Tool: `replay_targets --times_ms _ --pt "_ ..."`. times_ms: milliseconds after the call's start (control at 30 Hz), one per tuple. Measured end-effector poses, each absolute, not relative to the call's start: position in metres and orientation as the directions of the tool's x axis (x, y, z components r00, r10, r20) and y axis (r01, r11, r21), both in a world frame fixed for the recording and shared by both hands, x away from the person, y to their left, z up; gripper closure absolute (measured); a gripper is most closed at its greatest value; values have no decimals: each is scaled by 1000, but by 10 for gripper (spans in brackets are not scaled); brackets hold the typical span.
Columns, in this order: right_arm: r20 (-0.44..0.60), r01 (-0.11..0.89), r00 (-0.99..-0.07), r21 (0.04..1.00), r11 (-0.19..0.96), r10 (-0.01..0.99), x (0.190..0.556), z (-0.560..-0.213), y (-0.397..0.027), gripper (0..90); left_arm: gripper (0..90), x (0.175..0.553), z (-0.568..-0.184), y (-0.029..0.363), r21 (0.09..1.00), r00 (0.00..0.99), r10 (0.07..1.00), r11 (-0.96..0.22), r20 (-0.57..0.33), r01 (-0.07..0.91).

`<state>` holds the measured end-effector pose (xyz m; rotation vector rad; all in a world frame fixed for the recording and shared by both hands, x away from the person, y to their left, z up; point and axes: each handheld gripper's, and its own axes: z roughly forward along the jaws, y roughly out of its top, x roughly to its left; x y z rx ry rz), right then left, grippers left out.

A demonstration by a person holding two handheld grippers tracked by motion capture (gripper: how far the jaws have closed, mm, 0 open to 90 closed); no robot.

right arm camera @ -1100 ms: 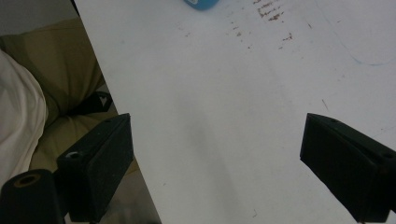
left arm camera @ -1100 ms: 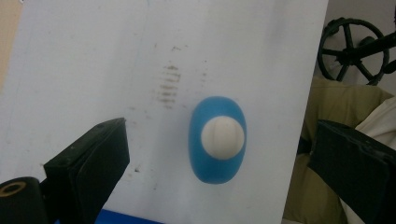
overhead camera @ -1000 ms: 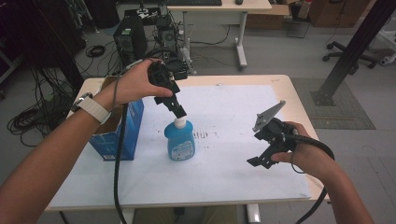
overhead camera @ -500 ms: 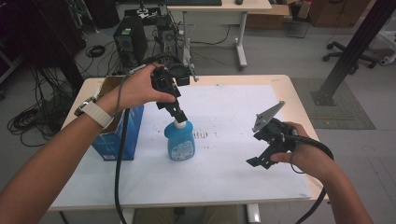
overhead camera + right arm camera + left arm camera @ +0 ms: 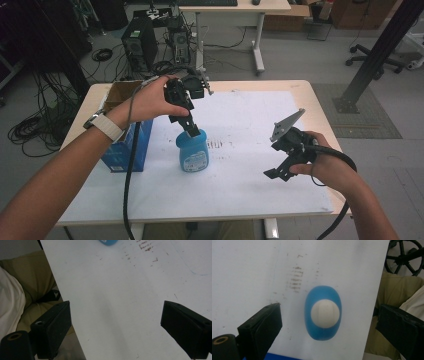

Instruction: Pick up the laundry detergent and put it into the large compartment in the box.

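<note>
**Plastic, paper and cardboard on a wood-edged table**

The blue bottle (image 5: 192, 154) looks like smooth, slightly translucent plastic, its white cap (image 5: 325, 313) matt with faint seams. A white paper sheet (image 5: 240, 165) covers the table (image 5: 320, 107), matt and smudged with brownish marks; the bare rim reads as pale wood laminate. The box (image 5: 122, 150) is printed blue cardboard, raw brown inside. Both grippers' jaws carry dull black, rubbery-looking pads.
</note>
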<state>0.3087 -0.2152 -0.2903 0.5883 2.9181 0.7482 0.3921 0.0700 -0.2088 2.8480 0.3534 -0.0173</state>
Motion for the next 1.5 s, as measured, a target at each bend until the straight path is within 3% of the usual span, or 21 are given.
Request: replay_targets --times_ms 1500 --pt "35 350 -924 476 807 381 310 -294 -214 98 81 394 -250 64 215 978 207 -954 -32 209"
